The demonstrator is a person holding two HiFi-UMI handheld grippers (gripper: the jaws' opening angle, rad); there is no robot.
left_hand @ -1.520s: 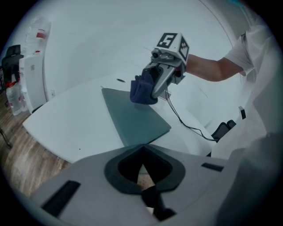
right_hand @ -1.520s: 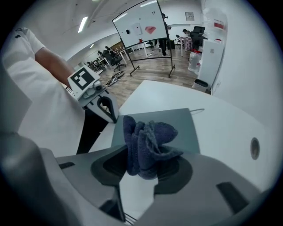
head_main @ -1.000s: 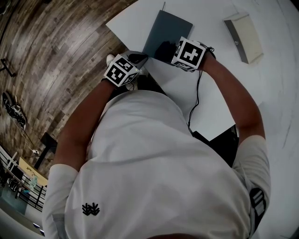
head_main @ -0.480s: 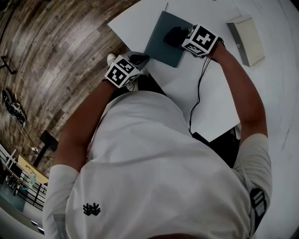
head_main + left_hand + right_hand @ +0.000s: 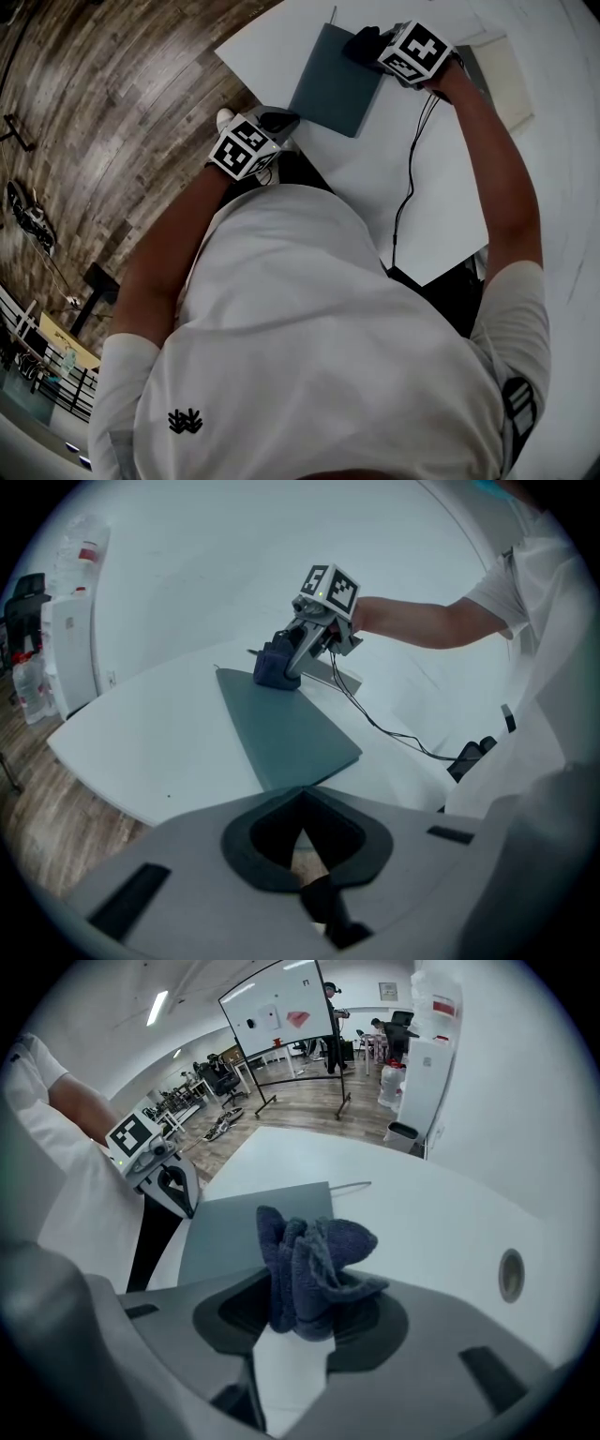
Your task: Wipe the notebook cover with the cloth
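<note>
Head view is catching me mid-wipe: on the white worktop (image 5: pixel 375 187) the grey notebook (image 5: pixel 333 84) is lying flat, my right gripper (image 5: pixel 378 49) pinching the blue cloth (image 5: pixel 314 1260) at its far edge, my left gripper (image 5: pixel 302 799) with fingers closed and empty by the near corner. Next, I'm judging, a pressed stroke toward me.

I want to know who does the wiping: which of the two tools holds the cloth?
The right tool, shut on the dark blue cloth at the notebook's far end. The left tool is shut on nothing, clear of the notebook.
</note>
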